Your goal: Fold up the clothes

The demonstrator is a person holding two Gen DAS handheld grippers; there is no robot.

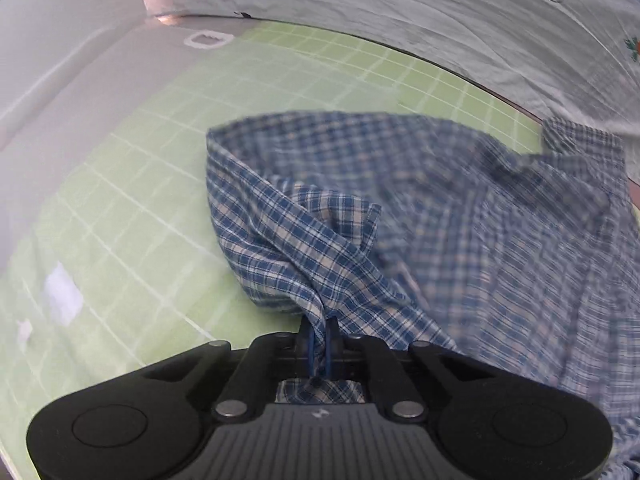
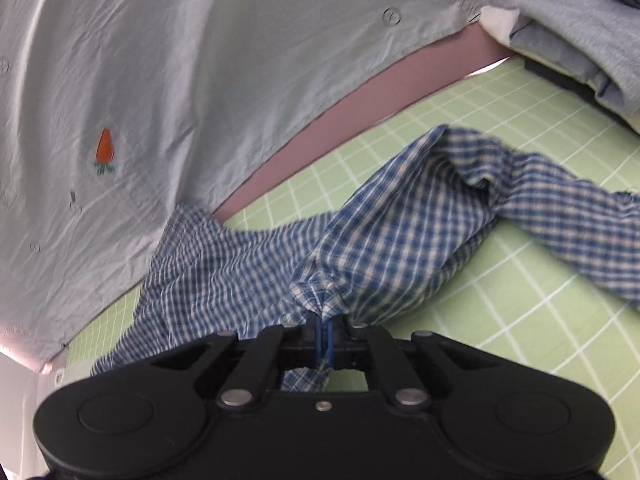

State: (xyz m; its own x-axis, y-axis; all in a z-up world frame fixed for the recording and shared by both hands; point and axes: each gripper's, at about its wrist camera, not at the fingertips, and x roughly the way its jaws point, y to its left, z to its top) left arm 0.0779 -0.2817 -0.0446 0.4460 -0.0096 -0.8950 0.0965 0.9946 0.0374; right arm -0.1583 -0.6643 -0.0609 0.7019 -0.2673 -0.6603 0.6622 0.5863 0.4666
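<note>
Left wrist view: left gripper [image 1: 319, 334] clenched on a bunched fold of the blue plaid shirt [image 1: 420, 216]. Shirt spreads from the jaws toward 1–2 o'clock, lying on the green grid mat [image 1: 132, 184]; far part is motion-blurred. Small logo mark on the gripper body, not readable. White patches on the mat at 9 o'clock, no legible text. Pale sheet [image 1: 400, 20] hangs behind the mat at 12 o'clock, with a circled-cross print and a small dark mark beside it near 1 o'clock.

Right wrist view: right gripper [image 2: 325, 330] clamped on another gathered edge of the shirt [image 2: 400, 232]; cloth runs up to 1 o'clock and off to 3 o'clock, one flap toward 10 o'clock tucked under the sheet [image 2: 200, 60]. Sheet shows an orange carrot print [image 2: 104, 151] at 9 o'clock, circled marks, and scribbled lettering at 1 o'clock, unreadable. Pink strip [image 2: 360, 120] between sheet and mat [image 2: 520, 340]. Folded grey clothes [image 2: 580, 28] stacked at 2 o'clock.
</note>
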